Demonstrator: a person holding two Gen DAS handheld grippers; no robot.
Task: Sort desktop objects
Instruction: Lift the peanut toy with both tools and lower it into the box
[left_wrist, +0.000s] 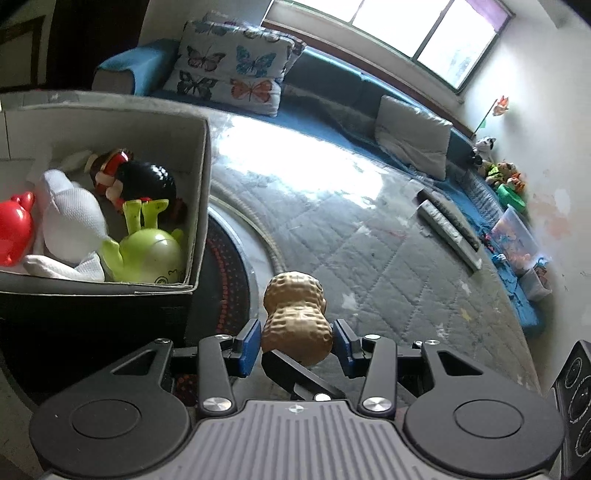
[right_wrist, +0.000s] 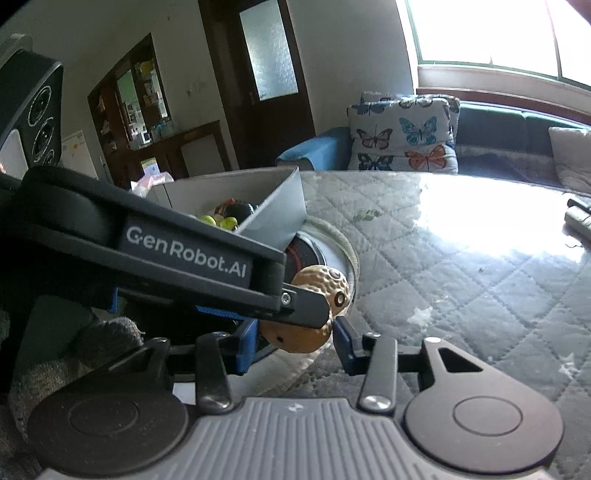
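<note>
Now peanut toy (left_wrist: 297, 317) sits between left gripper (left_wrist: 295, 343) fingers (left_wrist: 248, 345).

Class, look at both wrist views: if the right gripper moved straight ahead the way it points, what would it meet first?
Probably the tan peanut-shaped toy already between its jaws, itself clamped by the left gripper, whose black finger crosses in front. Depth and contact are unclear.

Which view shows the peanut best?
Left wrist: the peanut is whole and unobstructed between the left gripper pads. Right wrist shows the peanut too, but the left gripper's finger crosses it, hiding its middle.
</note>
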